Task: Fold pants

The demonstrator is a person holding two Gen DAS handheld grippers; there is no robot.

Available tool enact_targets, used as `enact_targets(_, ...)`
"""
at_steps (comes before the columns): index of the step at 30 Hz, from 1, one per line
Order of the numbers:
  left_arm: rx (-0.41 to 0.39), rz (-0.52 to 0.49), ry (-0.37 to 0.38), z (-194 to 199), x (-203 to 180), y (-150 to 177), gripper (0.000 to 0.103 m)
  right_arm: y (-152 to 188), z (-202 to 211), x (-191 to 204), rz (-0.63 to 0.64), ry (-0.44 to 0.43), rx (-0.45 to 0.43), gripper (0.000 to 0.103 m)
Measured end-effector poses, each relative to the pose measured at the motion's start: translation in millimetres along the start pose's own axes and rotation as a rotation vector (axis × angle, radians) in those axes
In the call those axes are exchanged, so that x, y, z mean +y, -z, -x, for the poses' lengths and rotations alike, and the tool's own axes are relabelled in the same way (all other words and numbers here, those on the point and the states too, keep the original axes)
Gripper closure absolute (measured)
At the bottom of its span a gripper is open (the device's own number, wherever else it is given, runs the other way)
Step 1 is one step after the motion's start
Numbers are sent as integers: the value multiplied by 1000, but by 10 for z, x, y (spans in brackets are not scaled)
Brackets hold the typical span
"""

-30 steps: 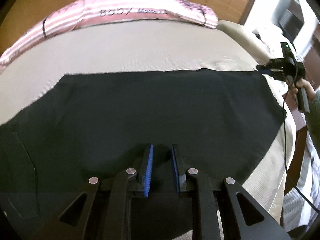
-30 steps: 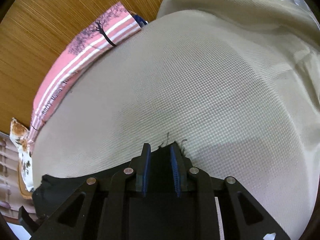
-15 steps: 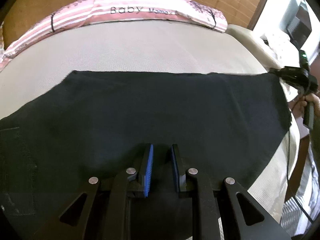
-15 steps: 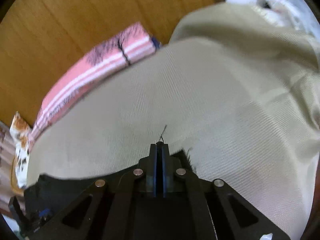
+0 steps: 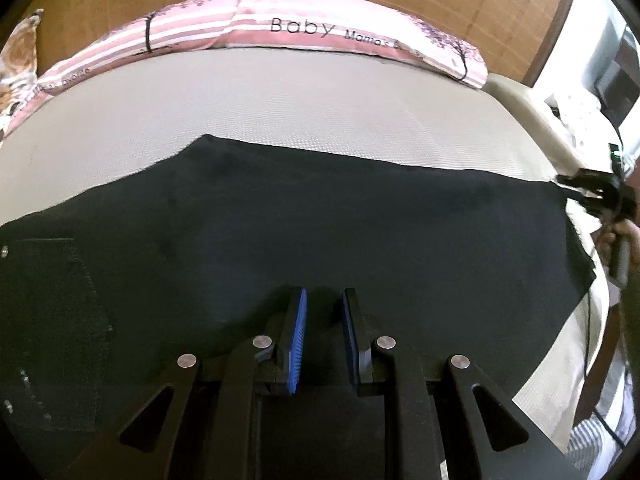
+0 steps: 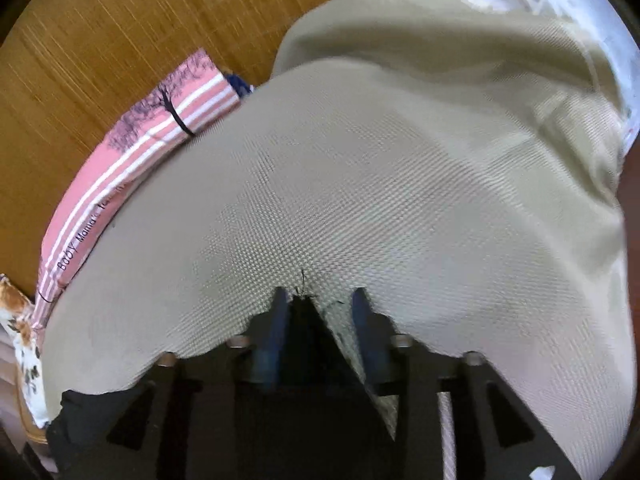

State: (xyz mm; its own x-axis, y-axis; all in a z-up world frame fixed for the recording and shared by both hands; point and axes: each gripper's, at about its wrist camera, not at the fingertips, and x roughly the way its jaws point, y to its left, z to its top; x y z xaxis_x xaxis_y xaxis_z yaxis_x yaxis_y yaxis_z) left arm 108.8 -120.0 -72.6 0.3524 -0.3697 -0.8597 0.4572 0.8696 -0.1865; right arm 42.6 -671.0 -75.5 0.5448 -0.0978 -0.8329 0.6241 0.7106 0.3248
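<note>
In your left wrist view, the black pants (image 5: 320, 232) lay spread flat across the beige mattress (image 5: 280, 108), their far edge running straight toward the pink pillow (image 5: 312, 32) at the headboard. Your left gripper (image 5: 323, 332) sat low over the near part of the cloth with its 2 blue pads only narrowly apart; whether they pinched fabric I cannot tell, since black cloth filled the gap. At the right edge your right gripper (image 5: 576, 188) met the far corner of the pants.

In your right wrist view, that gripper (image 6: 318, 320) was opening its jaws, and the frayed corner of the pants (image 6: 306, 320) lay between them, no longer pressed.

I judge you had just laid a fold flat and were letting go. Next you would need a fresh hold on an edge for the next fold.
</note>
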Motion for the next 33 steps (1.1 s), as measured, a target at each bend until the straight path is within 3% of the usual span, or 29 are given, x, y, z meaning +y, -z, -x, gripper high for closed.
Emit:
enact_targets(6, -1, -11, -24, 118, 53, 85, 83, 362, 562, -139, -20, -42, -1, 63)
enact_targets(12, -4, 8, -51, 228, 164, 183, 82, 886, 760, 58, 57, -63, 66, 63)
enact_targets(15, -6, 1, -72, 270, 203, 249, 82, 1084, 760, 195, 113, 40, 56, 64)
enact_targets(20, 0, -2, -117, 336, 297, 403, 74, 1203, 866, -107, -84, 1, 56, 67)
enact_targets(25, -12, -2, -116, 363, 369, 518, 74, 1246, 884, -323, -156, 6, 70, 70)
enact_targets(33, -18, -29, -122, 350, 305, 540, 64, 1164, 713, -399, -214, 22, 57, 74)
